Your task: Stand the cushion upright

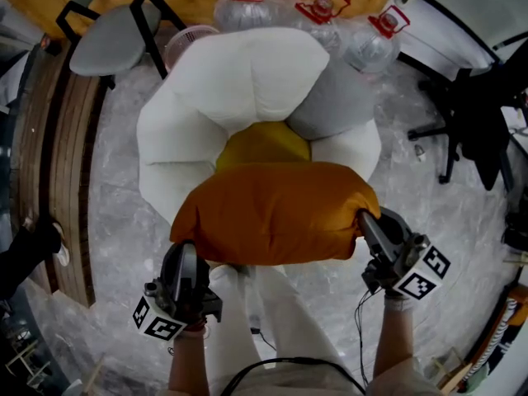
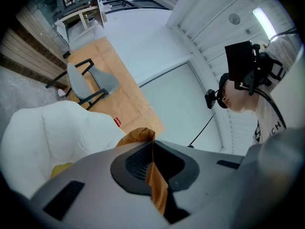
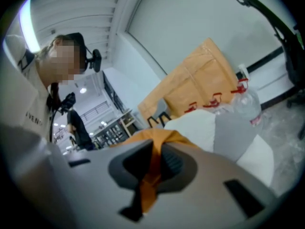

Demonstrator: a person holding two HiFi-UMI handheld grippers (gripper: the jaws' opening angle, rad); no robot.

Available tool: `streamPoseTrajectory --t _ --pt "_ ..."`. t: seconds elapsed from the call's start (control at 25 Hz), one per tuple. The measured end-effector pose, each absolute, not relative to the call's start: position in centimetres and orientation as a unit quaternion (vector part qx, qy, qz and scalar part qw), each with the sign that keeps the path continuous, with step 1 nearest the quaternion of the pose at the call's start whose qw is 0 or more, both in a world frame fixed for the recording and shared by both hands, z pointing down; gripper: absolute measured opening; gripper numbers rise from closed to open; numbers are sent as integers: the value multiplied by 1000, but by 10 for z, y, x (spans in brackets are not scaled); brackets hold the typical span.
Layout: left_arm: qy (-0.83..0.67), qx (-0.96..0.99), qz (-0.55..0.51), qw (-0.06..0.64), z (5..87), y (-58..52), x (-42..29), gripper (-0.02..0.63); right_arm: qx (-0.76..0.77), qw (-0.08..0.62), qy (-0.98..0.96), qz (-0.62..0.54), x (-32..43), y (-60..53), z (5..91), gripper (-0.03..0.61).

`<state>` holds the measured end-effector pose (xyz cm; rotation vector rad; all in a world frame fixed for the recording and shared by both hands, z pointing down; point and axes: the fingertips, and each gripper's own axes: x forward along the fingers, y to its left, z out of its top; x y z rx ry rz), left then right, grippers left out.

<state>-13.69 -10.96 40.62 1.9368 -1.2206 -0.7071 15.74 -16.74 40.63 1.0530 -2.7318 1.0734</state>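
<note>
Lab-style work hall: plastic sheeting [image 1: 115, 221] covers the floor, cardboard [image 2: 124, 89] leans against a white panelled wall, big water bottles [image 1: 247, 7] stand in a row, a black office chair [image 1: 470, 114] sits aside, and shelving [image 3: 107, 130] lines the far end under a strip light [image 2: 263, 22].

I see the floor [image 1: 115, 221] covered with a shiny, crinkled clear sheet. A pile of white cushions [image 1: 239, 81] lies in the middle of it. A grey cushion [image 1: 334, 106] is at the right side of the pile; I cannot tell if it touches the floor. Three clear bottles [image 1: 371, 48] stand behind the pile. A grey chair [image 1: 115, 44] stands at the back left and a black office chair [image 1: 462, 114] at the right. A wooden edge [image 1: 62, 180] borders the floor on the left.
</note>
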Motion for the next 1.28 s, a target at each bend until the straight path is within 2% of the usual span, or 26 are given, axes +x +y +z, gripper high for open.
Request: streamPoseTrajectory --t 0.56,1.04,1.28 --pt "-524 723 -319 317 393 -183 -155 32 331 -16 -867 372 136 -277 415 31" --pt "-551 726 -304 277 395 -255 -178 32 338 -18 -849 406 108 -358 434 32" --pt "-549 713 -328 289 404 -291 -188 32 334 -21 -841 425 96 -391 448 32"
